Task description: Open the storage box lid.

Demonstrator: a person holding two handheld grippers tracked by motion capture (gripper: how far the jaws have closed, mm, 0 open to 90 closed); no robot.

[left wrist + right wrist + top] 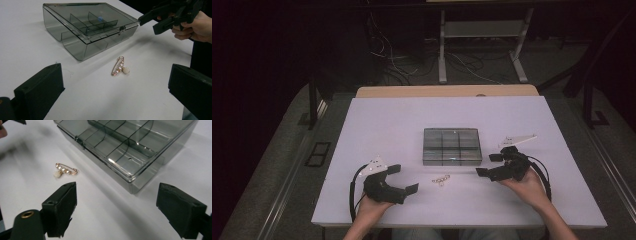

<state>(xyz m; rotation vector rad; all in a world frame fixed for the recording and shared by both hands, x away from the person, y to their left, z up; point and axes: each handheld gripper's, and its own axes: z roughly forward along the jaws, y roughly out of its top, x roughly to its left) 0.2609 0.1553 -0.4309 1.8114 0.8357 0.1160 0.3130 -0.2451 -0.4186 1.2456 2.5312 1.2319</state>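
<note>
Pin lies on the table between two wide-open grippers, just in front of the shut box.

The pin (441,179) rests flat on the white table (377,125), apart from the smoky box (452,146) and near its front edge, with the pearl bead hanging off one side (lid down and latched, as far as the left gripper view shows). The left gripper (402,180) and right gripper (490,165) both hold their jaws wide with nothing between them. In the high view the pin's long axis runs roughly left-right. Both grippers stand at a similar remove; the left looks level with it, so a straight inward reach likely suits.
</note>
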